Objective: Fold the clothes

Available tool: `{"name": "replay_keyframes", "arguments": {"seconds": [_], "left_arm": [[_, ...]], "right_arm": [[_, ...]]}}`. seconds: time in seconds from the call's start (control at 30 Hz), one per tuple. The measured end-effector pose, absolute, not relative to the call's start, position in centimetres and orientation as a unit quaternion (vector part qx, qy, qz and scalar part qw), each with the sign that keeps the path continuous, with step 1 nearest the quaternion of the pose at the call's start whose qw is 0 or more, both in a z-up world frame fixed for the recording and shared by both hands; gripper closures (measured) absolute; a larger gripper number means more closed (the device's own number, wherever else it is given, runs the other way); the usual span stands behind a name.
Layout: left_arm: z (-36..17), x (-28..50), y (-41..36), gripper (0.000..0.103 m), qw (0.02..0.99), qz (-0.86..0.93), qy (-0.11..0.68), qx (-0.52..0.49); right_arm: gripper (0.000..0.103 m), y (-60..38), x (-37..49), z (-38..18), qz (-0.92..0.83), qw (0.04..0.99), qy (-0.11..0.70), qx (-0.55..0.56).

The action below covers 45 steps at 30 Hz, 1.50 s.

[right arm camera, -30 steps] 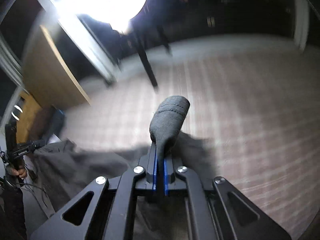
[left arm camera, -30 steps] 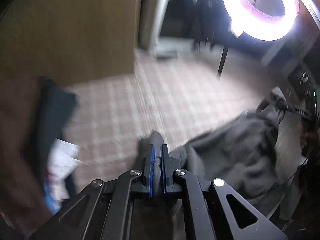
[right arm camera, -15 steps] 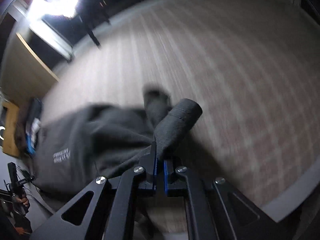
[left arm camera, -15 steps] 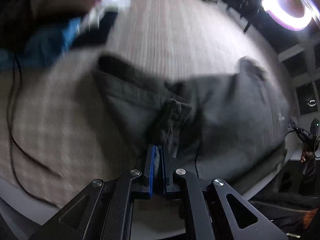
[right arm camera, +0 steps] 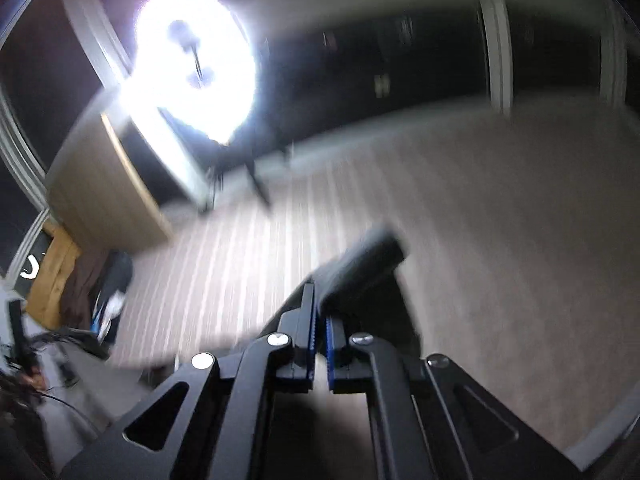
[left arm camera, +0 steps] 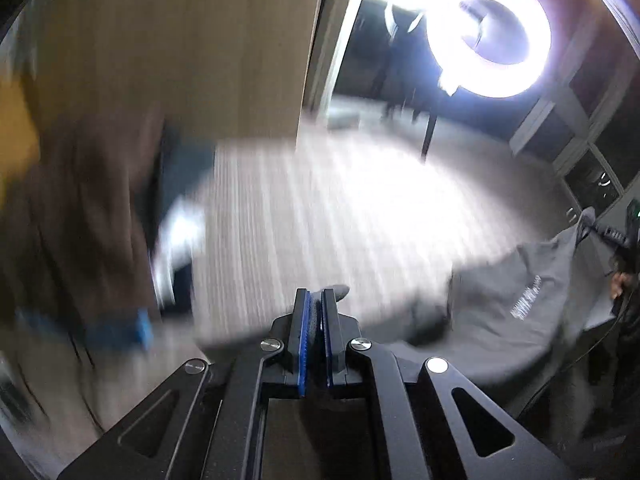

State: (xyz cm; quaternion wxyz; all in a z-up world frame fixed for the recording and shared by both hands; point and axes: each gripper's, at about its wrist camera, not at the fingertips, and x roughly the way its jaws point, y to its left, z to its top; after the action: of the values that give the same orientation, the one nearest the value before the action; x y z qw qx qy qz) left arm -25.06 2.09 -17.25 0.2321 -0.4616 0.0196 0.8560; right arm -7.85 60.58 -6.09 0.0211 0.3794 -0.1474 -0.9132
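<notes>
Desk (left arm camera: 320, 208), striped cloth cover, runs ahead of both tongs; both views motion-blurred. Ring light (left arm camera: 488, 36) stands beyond its far edge.

Grey sweatshirt (left arm camera: 516, 312): bulk sags right of the left tongs, body panel with small print facing the camera, partly on the desk and partly hanging from whatever is pinched. Looks like thick fleece. My read: soft, floppy, moderate weight, not slippery, nothing fragile. It will drape and swing, not hold shape.

Left tongs (left arm camera: 315, 300): blue pads nearly together, a thin grey fold clamped between them, tip of fabric poking out just ahead. Gripping the sweatshirt.

Right tongs (right arm camera: 319, 312): pads close, clamped on a sleeve cuff (right arm camera: 360, 264), which sticks out forward and to the right as a rolled tube.

Handling judgement: the cuff is thick and seamed, so a good hold point. The left pinch looks shallow, and I can't tell which edge it has. For a clean fold I'd want hem corner or shoulder seam, taken deep in the pads, with the cloth taut between the tongs.
</notes>
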Motion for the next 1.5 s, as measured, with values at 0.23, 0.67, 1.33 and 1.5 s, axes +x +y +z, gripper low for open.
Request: {"name": "replay_keyframes", "arguments": {"seconds": [0.23, 0.67, 1.33, 1.5], "left_arm": [[-16.6, -30.9, 5.0, 0.073, 0.180, 0.857, 0.060, -0.479], [-23.9, -13.2, -8.4, 0.066, 0.155, 0.833, -0.083, -0.524], [-24.6, -6.6, -22.7, 0.068, 0.073, 0.854, -0.153, -0.492], [-22.7, -9.0, -20.9, 0.068, 0.086, 0.866, -0.128, -0.477]], "right_arm": [[0.071, 59.7, -11.4, -5.6, -0.904, 0.000, -0.100, 0.416], [0.049, 29.2, -9.9, -11.8, -0.836, 0.240, 0.031, 0.492], [0.098, 4.2, -19.2, -19.7, -0.795, 0.264, 0.134, 0.530], [0.099, 10.7, -18.4, -12.7, -0.825, 0.285, 0.050, 0.485]]}}
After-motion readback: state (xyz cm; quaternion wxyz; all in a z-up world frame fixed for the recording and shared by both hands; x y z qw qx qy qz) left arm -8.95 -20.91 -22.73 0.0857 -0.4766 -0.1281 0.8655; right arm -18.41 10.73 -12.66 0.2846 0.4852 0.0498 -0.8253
